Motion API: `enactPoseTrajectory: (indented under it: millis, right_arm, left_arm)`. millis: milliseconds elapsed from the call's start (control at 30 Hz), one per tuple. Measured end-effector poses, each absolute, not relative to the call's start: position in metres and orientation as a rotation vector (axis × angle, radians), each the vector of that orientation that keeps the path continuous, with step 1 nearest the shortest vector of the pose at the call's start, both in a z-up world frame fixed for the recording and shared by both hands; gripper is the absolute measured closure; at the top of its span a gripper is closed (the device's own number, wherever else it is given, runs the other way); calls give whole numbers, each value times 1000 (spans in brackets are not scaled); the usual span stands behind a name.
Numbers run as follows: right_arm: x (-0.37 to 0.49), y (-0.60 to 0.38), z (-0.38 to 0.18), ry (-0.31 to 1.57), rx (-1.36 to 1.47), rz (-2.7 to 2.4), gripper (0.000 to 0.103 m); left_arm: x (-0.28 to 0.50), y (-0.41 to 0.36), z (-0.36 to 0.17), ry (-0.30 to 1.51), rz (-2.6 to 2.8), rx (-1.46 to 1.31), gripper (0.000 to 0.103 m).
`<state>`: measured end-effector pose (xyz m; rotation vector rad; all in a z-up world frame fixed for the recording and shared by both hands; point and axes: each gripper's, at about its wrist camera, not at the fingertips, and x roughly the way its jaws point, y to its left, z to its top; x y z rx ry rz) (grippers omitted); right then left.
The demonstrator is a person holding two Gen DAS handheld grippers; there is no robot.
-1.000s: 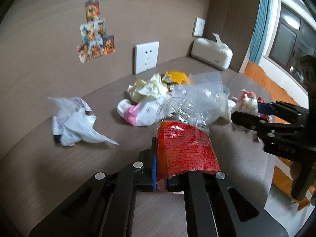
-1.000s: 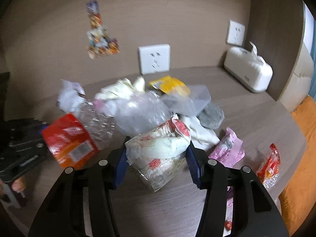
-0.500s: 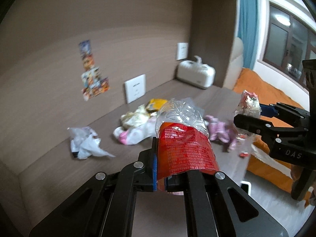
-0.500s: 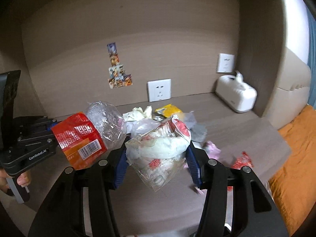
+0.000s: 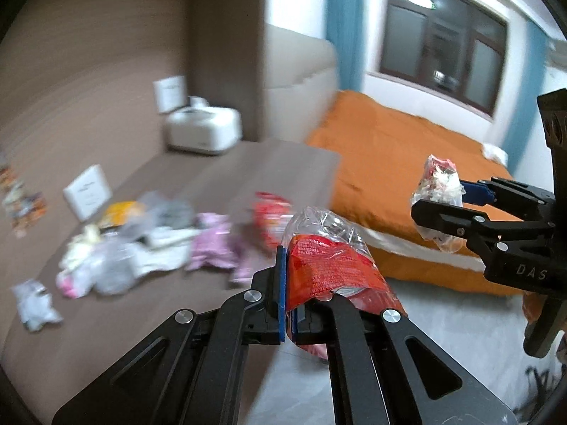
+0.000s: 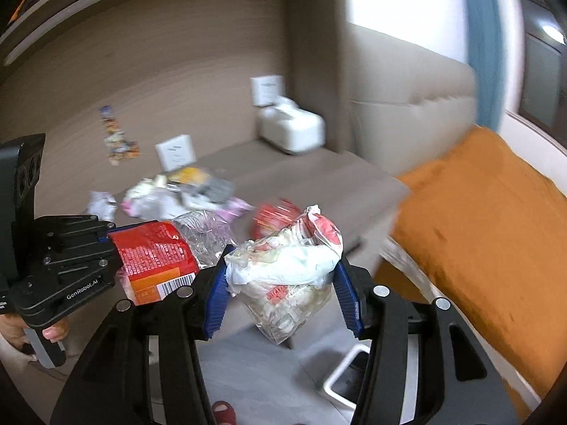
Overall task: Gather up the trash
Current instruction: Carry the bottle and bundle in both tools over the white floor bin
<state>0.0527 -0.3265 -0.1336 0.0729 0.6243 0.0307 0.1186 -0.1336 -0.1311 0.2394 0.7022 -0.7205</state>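
Bedroom scene, blurred by motion.

Left wrist view: brown wood-look desk (image 5: pixel 248 177) fills left and centre, orange bedspread (image 5: pixel 389 148) upper right, dark window (image 5: pixel 443 42) above it. Left gripper (image 5: pixel 304 301), bottom centre, is clamped tight on a crushed clear plastic bottle with a red label (image 5: pixel 326 262). Bottle's long axis runs up and away from the camera, its clear crumpled end pointing toward frame centre and tilting slightly left. Right gripper (image 5: pixel 439 209) comes in from the right edge, closed around a crumpled clear bag of white and red wrappers (image 5: pixel 439 191); bag stands roughly upright there, over the bed edge. Leftover trash pile (image 5: pixel 149 241) lies on the desk at centre left, with a white tissue box (image 5: pixel 203 131) behind it at the wall. Grey floor (image 5: pixel 443 336) at lower right.

Right wrist view: right gripper (image 6: pixel 283 283), bottom centre, has blue pads (image 6: pixel 218 290) pressed on both sides of the wrapper bag (image 6: pixel 287 265); bag's long axis is vertical and its bottom hangs below the pads. Left gripper (image 6: pixel 106 251) at left edge holds the bottle (image 6: pixel 159 258) lying near horizontal, clear end pointing right, just beside the bag; contact unclear. Only this view shows the barcode on the label, a white-rimmed bin (image 6: pixel 349 375) on the floor below the bag, a red slipper (image 6: pixel 223 411) at bottom edge, and the person's fingers (image 6: pixel 53 333) on the left handle. Window shows properly only in the left view.
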Motion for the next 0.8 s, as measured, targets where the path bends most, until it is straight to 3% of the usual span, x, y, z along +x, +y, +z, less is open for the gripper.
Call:
enactPoseTrajectory:
  millis: [367,600,800]
  right_arm:
    - [21,-441,-211,740,230,-171,49]
    - [31,-499,-310,818,297,-185,49]
    - [46,-536,-437,907,328,-171,49]
  left_arm:
    - [101,-274,-226,829,-957,355,102]
    - [96,-344,-352,932,-1051,428,102]
    - [92,-387,-484,1001,-1089,494,102]
